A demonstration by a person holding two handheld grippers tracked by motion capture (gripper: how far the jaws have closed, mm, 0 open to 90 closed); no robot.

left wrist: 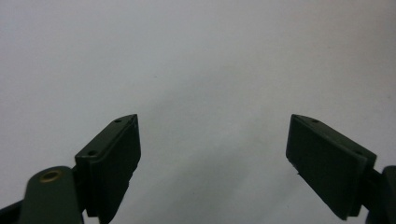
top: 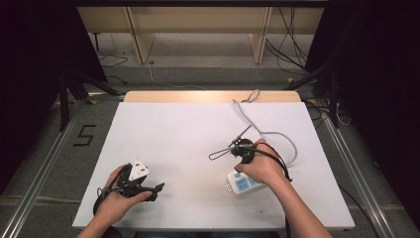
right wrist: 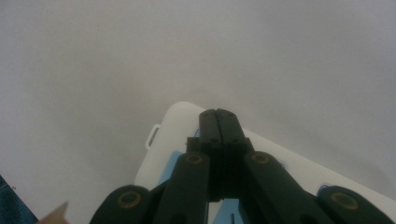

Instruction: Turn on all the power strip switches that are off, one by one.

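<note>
A white power strip with blue sockets lies on the white table, front right. Its grey cable snakes toward the table's back edge. My right gripper is held by a hand just over the strip's far end. In the right gripper view its jaws are pressed together with nothing between them, and the power strip sits right below the tips. Whether they touch it I cannot tell. My left gripper rests at the front left, pointing right. Its jaws stand wide apart over bare table.
The white table top has a wooden strip along its back edge. Black cables trail from both grippers. Beyond the table lie a grey floor, loose wires and wooden furniture legs; dark curtains hang at both sides.
</note>
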